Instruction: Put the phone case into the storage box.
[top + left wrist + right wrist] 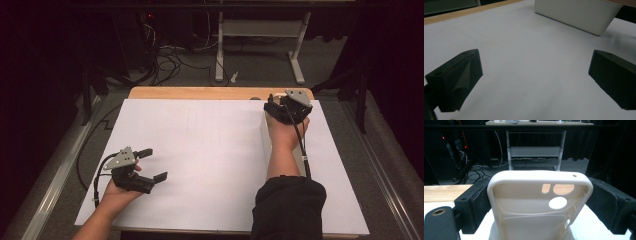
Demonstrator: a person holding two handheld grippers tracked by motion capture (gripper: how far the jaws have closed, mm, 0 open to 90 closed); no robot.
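A dark room with cables on the grey floor and a metal table frame [260,45] lies behind a wooden desk [200,93] covered by a white sheet [210,160]. In the high view, the left tool [155,164] rests low at the sheet's near left, jaws spread wide with nothing between them. The right tool [276,102] is held at the far right edge of the sheet, above a white box [266,132].

In the left gripper view, the two black jaws stand far apart over bare sheet, and the white box [579,13] sits well ahead at upper right.

In the right gripper view, the right tool [537,202] clamps a white phone case [537,195] by its long sides, upright, its camera cutouts near the top, just over the box.
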